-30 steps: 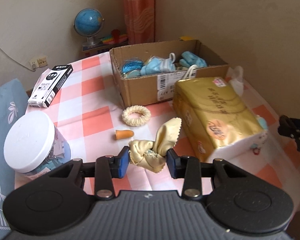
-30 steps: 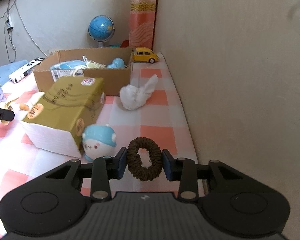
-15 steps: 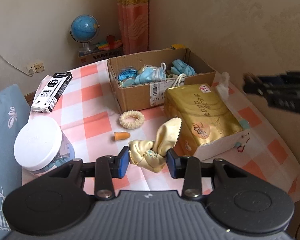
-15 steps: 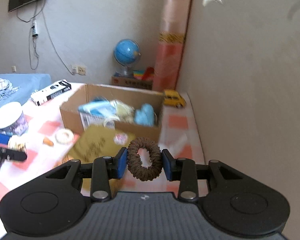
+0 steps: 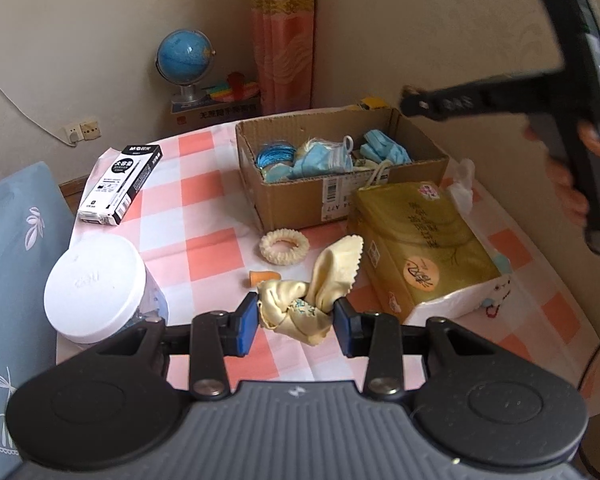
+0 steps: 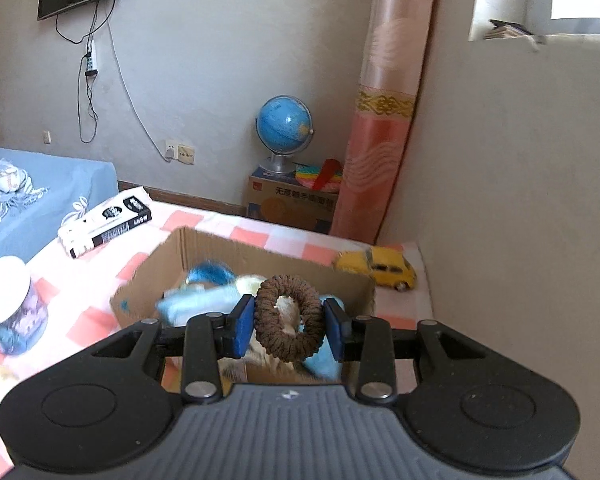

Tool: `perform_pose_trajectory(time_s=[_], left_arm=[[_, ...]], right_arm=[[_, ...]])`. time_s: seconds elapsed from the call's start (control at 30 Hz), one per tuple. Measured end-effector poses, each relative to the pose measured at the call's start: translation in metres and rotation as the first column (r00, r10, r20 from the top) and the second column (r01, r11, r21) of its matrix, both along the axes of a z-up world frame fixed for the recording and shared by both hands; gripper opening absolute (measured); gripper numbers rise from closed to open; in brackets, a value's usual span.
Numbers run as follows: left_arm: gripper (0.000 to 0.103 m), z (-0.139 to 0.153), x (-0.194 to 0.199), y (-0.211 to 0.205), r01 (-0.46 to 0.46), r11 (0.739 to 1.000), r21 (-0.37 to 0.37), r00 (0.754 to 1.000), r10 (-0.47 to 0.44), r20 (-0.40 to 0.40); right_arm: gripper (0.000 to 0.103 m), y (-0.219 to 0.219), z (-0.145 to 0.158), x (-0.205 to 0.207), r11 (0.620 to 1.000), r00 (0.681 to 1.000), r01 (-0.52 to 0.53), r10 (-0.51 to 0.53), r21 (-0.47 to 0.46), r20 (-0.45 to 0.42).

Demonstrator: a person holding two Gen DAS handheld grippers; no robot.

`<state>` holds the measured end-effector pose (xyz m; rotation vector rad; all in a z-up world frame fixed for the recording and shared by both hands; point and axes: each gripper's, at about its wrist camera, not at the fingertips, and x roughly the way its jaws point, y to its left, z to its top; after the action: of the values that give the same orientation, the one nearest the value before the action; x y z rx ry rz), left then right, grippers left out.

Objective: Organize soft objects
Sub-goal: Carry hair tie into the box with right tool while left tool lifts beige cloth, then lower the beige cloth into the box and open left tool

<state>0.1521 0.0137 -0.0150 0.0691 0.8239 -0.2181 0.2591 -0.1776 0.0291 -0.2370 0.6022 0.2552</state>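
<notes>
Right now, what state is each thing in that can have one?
Left tongs: shut on yellow cloth.
Right tongs: shut on brown scrunchie, above the box.
Cardboard box: open, partly filled.
Plastic jar: lid on.
Cream scrunchie: loose on tablecloth.

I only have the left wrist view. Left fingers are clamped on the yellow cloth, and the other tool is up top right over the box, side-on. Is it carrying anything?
Observer: Yes. The right gripper is shut on a brown knitted hair ring, gripped by its sides.
Operator: Where is it relative to the box?
Observer: In the right wrist view the ring hangs in front of the open cardboard box, with blue soft items visible inside behind it.
Operator: Anything behind the box I can't make out?
Observer: A yellow toy car sits on the checked tablecloth by the wall, past the box's far corner.
</notes>
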Motion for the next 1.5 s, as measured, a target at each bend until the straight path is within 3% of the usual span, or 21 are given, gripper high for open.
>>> perform_pose_trajectory(time_s=[0.13,0.2,0.27,0.4,0.93,1.5], left_arm=[[0.038,0.001,0.003,0.003,-0.009,1.0,-0.002,1.0,0.009,0.003],[0.038,0.0,0.004,0.003,-0.013,1.0,-0.001,1.0,0.013,0.004],[0.038,0.0,0.006,0.004,-0.013,1.0,-0.002,1.0,0.013,0.003],[0.038,0.0,0.008,0.003,-0.008,1.0,0.004,1.0,0.008,0.004],[0.038,0.015,0.027,-0.003,0.025,0.999,0.026,1.0,-0.025,-0.005],[0.038,0.044,0.119,-0.029,0.038,0.998,0.043,0.999,-0.038,-0.009]], right_arm=[[0.047,0.009,0.0,0.026,1.0,1.0,-0.011,0.011,0.015,-0.011],[0.07,0.012,-0.002,0.037,1.0,1.0,-0.013,0.014,0.022,-0.026],[0.085,0.014,-0.007,0.041,1.0,1.0,-0.012,0.013,0.023,-0.028],[0.1,0.015,-0.012,0.034,0.999,1.0,-0.01,0.011,0.039,-0.026],[0.103,-0.001,-0.02,-0.034,0.997,0.99,0.078,-0.076,0.012,-0.121],[0.103,-0.037,-0.036,-0.114,0.984,0.972,0.176,-0.167,0.04,-0.164]])
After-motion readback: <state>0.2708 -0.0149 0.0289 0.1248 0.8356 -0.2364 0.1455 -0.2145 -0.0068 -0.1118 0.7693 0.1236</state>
